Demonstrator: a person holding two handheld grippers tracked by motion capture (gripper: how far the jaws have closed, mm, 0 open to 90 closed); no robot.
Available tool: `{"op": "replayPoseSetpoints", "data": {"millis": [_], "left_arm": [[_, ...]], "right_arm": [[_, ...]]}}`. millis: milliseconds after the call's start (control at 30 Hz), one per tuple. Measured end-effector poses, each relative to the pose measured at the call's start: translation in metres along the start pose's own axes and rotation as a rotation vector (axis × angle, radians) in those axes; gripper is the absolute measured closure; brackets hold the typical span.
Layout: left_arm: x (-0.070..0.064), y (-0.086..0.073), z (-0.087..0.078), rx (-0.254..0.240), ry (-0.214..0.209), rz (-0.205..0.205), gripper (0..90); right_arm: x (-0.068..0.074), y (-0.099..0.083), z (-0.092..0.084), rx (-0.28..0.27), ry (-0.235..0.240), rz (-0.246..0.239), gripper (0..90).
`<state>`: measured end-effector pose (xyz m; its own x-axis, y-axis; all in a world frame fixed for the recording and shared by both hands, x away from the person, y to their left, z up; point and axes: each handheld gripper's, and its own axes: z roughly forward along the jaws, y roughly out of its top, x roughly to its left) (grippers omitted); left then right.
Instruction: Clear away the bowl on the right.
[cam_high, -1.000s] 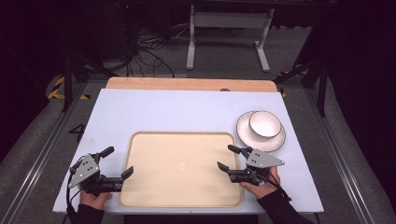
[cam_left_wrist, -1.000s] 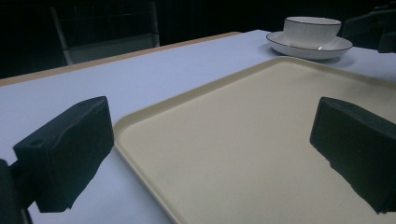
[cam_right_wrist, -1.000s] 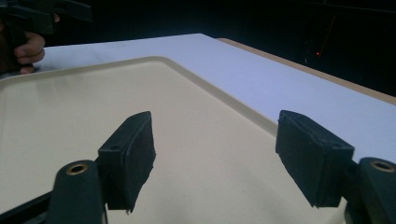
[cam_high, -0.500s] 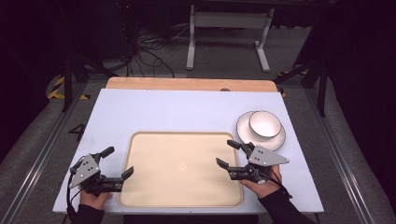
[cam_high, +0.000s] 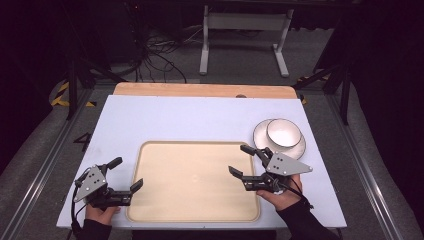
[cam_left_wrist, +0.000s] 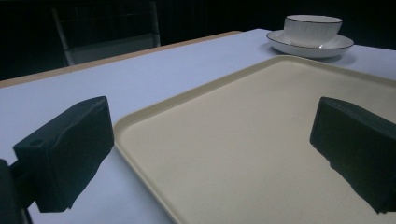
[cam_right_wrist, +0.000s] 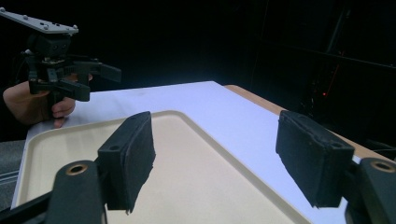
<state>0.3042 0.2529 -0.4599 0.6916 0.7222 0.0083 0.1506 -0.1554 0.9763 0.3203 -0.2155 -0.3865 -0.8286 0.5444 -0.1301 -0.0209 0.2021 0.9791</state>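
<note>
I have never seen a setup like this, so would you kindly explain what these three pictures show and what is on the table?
A person holds a two-jaw tool in each hand. The high view looks down on the table; the other two pictures come from cameras riding on each tool, looking along its black jaws. The left tool and right tool are both open and hold nothing. Between them lies an empty beige tray. Beyond the right tool, a white bowl sits on a saucer.

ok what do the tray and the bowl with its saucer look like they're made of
The tray looks like matte beige plastic: even colour, moulded raised rim with rounded corners, no shine. The bowl and saucer look like glazed white ceramic, glossy with a thin dark rim line; the bowl's wall seems faintly ribbed. Porcelain or stoneware, I cannot tell.
</note>
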Motion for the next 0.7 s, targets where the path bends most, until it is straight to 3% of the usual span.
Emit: {"op": "replayPoseSetpoints", "data": {"millis": [400, 700], "left_arm": [[0.000, 0.000, 0.001, -0.001, 0.002, -0.001, 0.3], [0.000, 0.000, 0.001, 0.002, 0.003, 0.001, 0.3]], "right_arm": [[0.002, 0.012, 0.005, 0.007, 0.019, -0.007, 28.1], [-0.009, 0.012, 0.000, 0.044, -0.023, 0.030, 28.1]]}}
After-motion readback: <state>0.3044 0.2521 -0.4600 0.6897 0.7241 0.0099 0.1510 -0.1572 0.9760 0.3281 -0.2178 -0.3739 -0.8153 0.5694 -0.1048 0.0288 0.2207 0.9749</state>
